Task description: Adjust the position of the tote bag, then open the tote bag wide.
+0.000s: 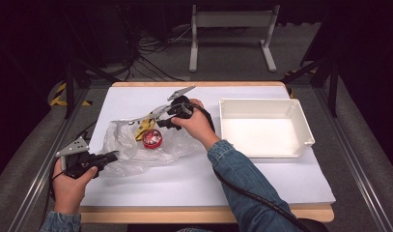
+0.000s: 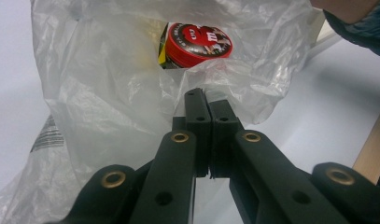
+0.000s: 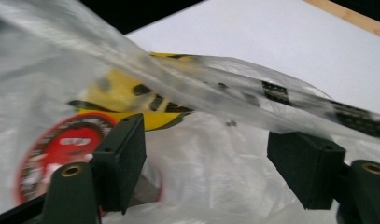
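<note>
Clear, crinkled plastic makes up the bag lying on the left half of the white-covered bench, and both hands work at it. The left hand sits low at the near left corner, forearm coming up from the bottom edge, and holds the left gripper roughly level, pointing right toward the bag. In the left gripper view its fingers are clenched tight together with a fold of the bag's edge pinched between them. The right hand reaches across from a denim sleeve, wrist bent, and points the right gripper left and down at the far side of the bag. In the right gripper view its fingers stand well apart, released, with loose film between and over them but nothing pressed.

Counted: one bag, one round red tin inside it, one yellow packet just behind the tin, one white tray on the right of the bench, well apart from the bag, and two grippers.

Print on the tin's lid is too small to read in the high view and blurred in the right gripper view. Plastic veils most of the yellow packet, so its shape stays unclear. The tin's lower edge is cut off by bag folds in the left gripper view.
</note>
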Demonstrator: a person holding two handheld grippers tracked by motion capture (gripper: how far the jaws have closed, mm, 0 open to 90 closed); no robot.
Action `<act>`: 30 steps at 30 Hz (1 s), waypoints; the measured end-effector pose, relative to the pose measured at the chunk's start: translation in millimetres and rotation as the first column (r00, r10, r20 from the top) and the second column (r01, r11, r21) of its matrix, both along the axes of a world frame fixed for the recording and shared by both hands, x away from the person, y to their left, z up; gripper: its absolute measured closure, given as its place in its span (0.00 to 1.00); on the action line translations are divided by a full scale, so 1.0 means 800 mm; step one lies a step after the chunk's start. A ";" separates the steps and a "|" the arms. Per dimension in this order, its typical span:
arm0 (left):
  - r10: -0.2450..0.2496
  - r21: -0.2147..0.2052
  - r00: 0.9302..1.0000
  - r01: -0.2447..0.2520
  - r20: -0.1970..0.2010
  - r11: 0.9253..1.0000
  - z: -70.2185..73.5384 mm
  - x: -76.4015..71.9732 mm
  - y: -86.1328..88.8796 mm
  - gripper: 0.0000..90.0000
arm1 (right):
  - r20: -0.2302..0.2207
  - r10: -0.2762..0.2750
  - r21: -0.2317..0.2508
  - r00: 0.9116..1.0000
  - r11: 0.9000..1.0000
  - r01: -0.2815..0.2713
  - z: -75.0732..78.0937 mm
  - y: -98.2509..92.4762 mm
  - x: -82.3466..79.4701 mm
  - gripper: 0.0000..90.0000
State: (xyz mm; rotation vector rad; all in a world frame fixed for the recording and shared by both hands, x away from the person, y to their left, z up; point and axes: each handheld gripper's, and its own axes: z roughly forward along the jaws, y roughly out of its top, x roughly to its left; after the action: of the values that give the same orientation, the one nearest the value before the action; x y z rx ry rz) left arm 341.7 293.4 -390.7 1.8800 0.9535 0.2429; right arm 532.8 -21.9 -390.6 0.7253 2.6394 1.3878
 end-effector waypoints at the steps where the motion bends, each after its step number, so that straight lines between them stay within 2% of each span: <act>1: 0.000 0.000 1.000 0.000 0.000 1.000 0.000 0.000 0.000 0.99 | 0.000 0.000 0.000 1.000 1.000 0.000 0.000 0.000 0.000 0.29; 7: 0.011 -0.018 1.000 -0.011 0.013 1.000 0.004 0.008 0.008 0.99 | -0.024 0.090 0.030 0.996 0.996 -0.089 0.022 -0.007 -0.023 0.19; 9: 0.014 -0.024 1.000 -0.014 0.004 1.000 0.004 0.012 0.012 0.99 | -0.044 0.127 0.073 0.991 0.990 -0.123 0.024 -0.007 -0.032 0.15; 10: 0.016 -0.025 1.000 -0.016 0.003 1.000 0.004 0.013 0.013 0.98 | -0.070 0.154 0.121 0.986 0.982 -0.145 0.023 -0.006 -0.036 0.14; 12: 0.017 -0.031 1.000 -0.017 -0.009 0.999 0.004 0.014 0.015 0.98 | -0.073 0.166 0.145 0.983 0.977 -0.154 0.021 -0.002 -0.044 0.10; 14: 0.011 -0.032 1.000 -0.011 -0.015 0.999 0.004 0.015 0.017 0.96 | -0.038 0.153 0.121 0.987 0.982 -0.148 0.019 0.003 -0.051 0.08; 16: 0.009 -0.040 1.000 -0.010 -0.025 0.999 0.003 0.015 0.016 0.94 | 0.018 0.142 0.095 0.990 0.985 -0.143 0.014 0.010 -0.057 0.05; 17: 0.008 -0.041 1.000 -0.009 -0.025 0.999 0.003 0.015 0.016 0.94 | 0.028 0.138 0.089 0.990 0.986 -0.140 0.009 0.014 -0.059 0.05; 22: -0.005 -0.044 1.000 0.004 -0.016 0.999 0.003 0.017 0.018 0.93 | 0.023 0.147 0.075 0.989 0.986 -0.149 -0.014 0.025 -0.064 0.04; 23: -0.004 -0.058 1.000 0.002 -0.024 0.998 0.002 0.017 0.018 0.91 | 0.022 0.145 0.077 0.989 0.986 -0.146 -0.018 0.026 -0.064 0.04; 25: -0.008 -0.061 1.000 0.007 -0.016 0.998 0.002 0.018 0.018 0.84 | 0.024 0.143 0.072 0.989 0.987 -0.145 -0.025 0.030 -0.064 0.04; 26: 0.006 -0.070 1.000 -0.007 -0.017 0.997 0.003 0.017 0.018 0.76 | 0.024 0.146 0.068 0.989 0.987 -0.147 -0.029 0.032 -0.064 0.04; 27: 0.006 -0.070 1.000 -0.007 -0.017 0.997 0.003 0.017 0.018 0.64 | 0.036 0.146 0.052 0.989 0.988 -0.148 -0.032 0.034 -0.065 0.04; 28: 0.027 -0.091 1.000 -0.028 -0.012 0.995 0.003 0.018 0.019 0.55 | 0.047 0.148 0.041 0.988 0.988 -0.150 -0.034 0.036 -0.065 0.04; 30: 0.029 -0.107 0.999 -0.031 -0.014 0.994 0.004 0.019 0.021 0.45 | 0.038 0.153 0.035 0.988 0.987 -0.154 -0.040 0.039 -0.066 0.04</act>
State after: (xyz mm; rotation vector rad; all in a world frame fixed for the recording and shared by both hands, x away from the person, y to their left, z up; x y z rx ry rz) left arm 356.7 309.8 -387.7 1.7720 0.9846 0.1948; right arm 480.3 9.1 -422.4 0.5051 2.6982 1.4772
